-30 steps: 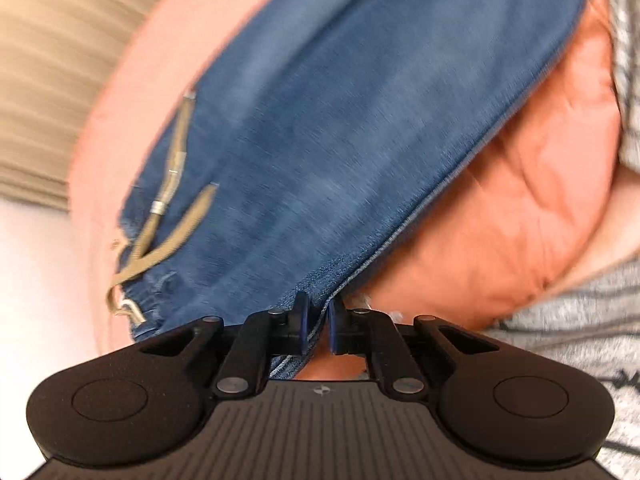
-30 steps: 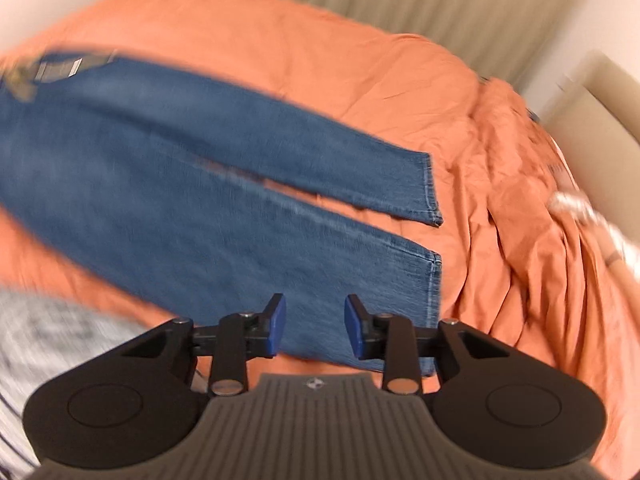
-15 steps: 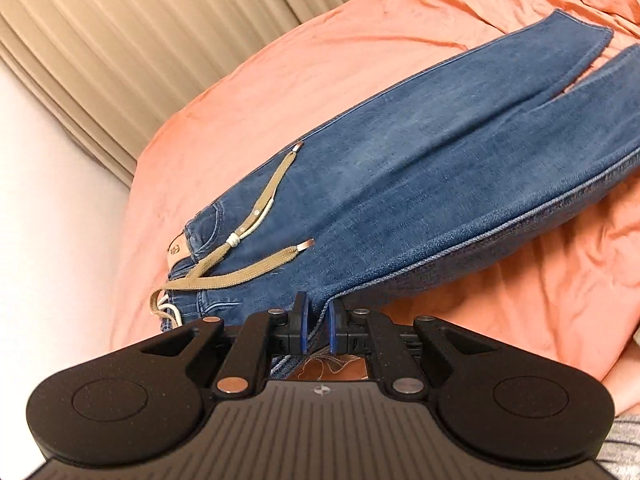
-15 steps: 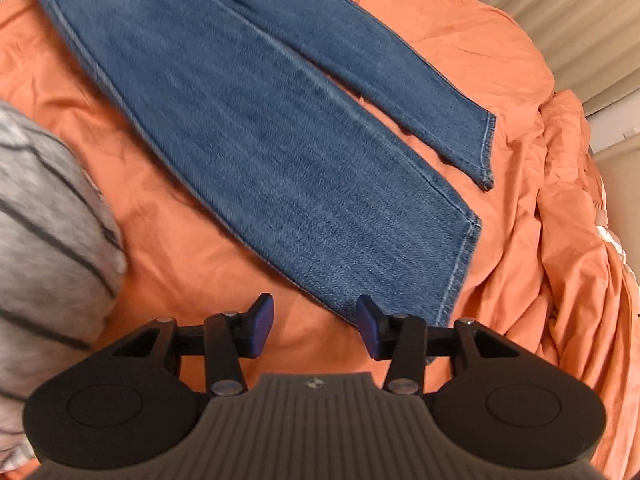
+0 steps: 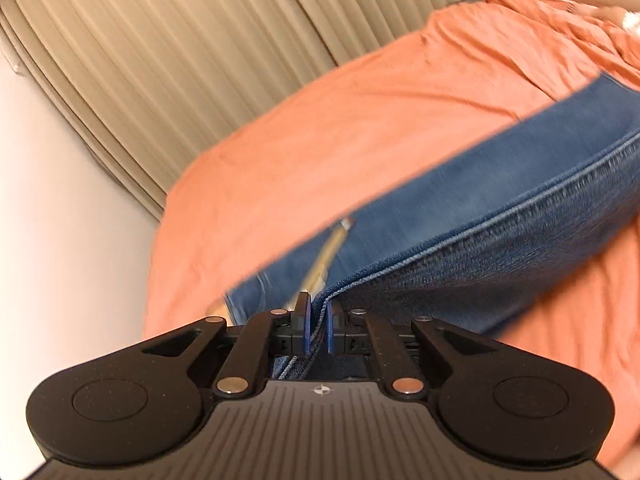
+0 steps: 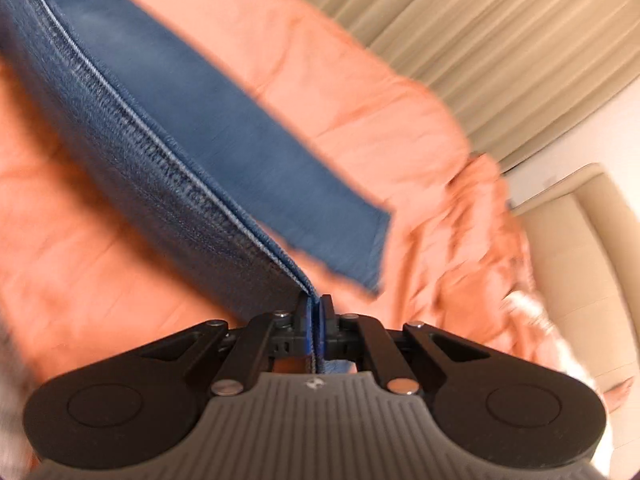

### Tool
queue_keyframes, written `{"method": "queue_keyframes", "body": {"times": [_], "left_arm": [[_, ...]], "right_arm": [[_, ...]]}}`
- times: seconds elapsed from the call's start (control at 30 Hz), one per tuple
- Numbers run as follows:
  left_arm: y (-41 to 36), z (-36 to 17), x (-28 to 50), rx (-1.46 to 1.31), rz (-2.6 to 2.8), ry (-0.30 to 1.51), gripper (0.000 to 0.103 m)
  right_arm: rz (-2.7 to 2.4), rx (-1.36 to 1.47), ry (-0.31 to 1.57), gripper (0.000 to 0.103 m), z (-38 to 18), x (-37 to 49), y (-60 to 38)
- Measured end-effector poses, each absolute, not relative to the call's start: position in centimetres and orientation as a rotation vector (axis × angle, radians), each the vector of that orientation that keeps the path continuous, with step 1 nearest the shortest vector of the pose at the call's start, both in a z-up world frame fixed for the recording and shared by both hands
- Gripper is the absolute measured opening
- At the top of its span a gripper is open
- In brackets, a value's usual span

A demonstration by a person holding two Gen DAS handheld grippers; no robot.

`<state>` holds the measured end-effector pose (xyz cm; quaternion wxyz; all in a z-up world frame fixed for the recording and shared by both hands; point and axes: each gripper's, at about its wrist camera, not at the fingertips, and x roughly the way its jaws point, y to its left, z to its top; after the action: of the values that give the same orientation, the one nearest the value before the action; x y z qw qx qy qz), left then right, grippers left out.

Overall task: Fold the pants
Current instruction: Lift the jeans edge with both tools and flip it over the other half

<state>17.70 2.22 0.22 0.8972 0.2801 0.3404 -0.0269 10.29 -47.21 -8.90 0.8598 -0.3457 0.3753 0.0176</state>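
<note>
Jeans (image 5: 500,208) hung lifted between my two claws, seam edge taut, over the orange bed (image 5: 320,140). Left claw (image 5: 318,322) pinched the waist end, near the drawstring (image 5: 332,248); right claw (image 6: 314,320) had just closed and gripped the near leg's hem. Long axis ran claw to claw. Far leg (image 6: 240,140) lay flat beyond the raised one, away from both claws, so I judged the lifted leg should go over that way.

Pants (image 5: 500,184): blue denim, paler stitched seam
Drawstring (image 5: 330,250): tan
Bed cover (image 5: 320,128): orange, plain
Curtain (image 5: 160,52): beige, vertical pleats
Gripper pads (image 5: 306,326): blue, on black arms
</note>
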Motion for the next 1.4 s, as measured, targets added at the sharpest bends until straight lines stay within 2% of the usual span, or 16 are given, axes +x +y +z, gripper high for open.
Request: {"method": "queue_keyframes", "body": {"times": [0.17, 0.33, 0.5, 0.67, 0.83, 0.93, 1.1, 1.27, 1.3, 1.37, 1.4], "left_arm": [[2.3, 0.5, 25.9, 0.583, -0.043, 0.724, 0.007], [2.3, -3.0, 34.3, 0.615, -0.059, 0.804, 0.006], [3.2, -8.7, 40.3, 0.613, -0.114, 0.935, 0.007], [3.5, -14.1, 42.9, 0.654, -0.146, 1.004, 0.007], [3.8, -16.7, 43.2, 0.669, -0.162, 0.999, 0.008], [4.3, -15.1, 42.3, 0.64, -0.146, 0.951, 0.007], [4.1, -11.1, 40.9, 0.615, -0.139, 0.851, 0.007], [3.7, -12.4, 42.7, 0.606, -0.124, 0.906, 0.008], [3.8, -12.8, 43.0, 0.594, -0.124, 0.932, 0.012], [3.7, -13.5, 43.2, 0.607, -0.123, 0.939, 0.026], [3.8, -13.6, 43.0, 0.631, -0.111, 0.924, 0.055]], "right_arm": [[-0.021, -0.77, 0.764, 0.0, -6.9, 18.6, -46.5], [-0.044, -0.793, 0.795, 0.0, -8.2, 27.9, -45.8], [-0.028, -0.805, 0.903, 0.0, -13.5, 35.5, -45.2], [0.004, -0.8, 1.007, 0.0, -20.1, 40.7, -45.3], [0.033, -0.802, 1.045, 0.0, -23.3, 42.3, -45.2], [0.028, -0.79, 1.039, 0.0, -23.1, 42.1, -45.9], [0.003, -0.789, 0.988, 0.0, -19.7, 39.9, -45.9], [-0.037, -0.75, 0.999, 0.0, -20.2, 40.9, -46.0], [-0.045, -0.764, 1.001, 0.0, -20.8, 41.0, -45.7], [-0.057, -0.747, 1.016, 0.0, -21.4, 41.2, -45.5], [-0.059, -0.734, 1.023, 0.0, -21.7, 41.2, -45.5]]}}
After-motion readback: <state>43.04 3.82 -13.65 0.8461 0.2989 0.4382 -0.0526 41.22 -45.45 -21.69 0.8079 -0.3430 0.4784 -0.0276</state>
